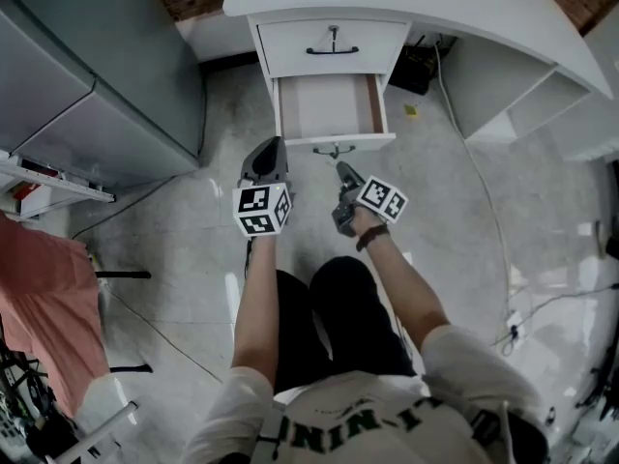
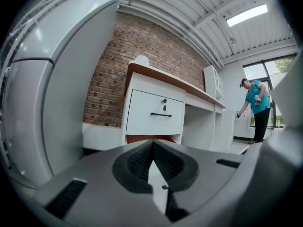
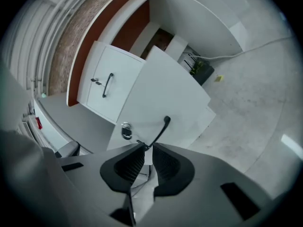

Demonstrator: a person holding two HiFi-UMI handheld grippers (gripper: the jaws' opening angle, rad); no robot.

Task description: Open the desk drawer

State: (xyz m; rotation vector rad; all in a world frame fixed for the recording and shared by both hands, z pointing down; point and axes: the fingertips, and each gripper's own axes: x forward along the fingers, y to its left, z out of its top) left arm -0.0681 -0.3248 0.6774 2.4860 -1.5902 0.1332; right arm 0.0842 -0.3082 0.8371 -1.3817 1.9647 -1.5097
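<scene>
Lower drawer (image 1: 327,106) stands pulled out under the worktop (image 1: 435,8), so the job looks done. Right tongs (image 3: 148,148) slightly apart, just off its handle (image 3: 161,129); left tongs (image 2: 152,145) closed, empty.

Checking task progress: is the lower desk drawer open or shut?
Open: the lower drawer is pulled out, its bare inside showing from above; the upper drawer is shut.

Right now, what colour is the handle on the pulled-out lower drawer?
Black: a thin curved bar on the white drawer front, clearest in the right gripper view.
</scene>
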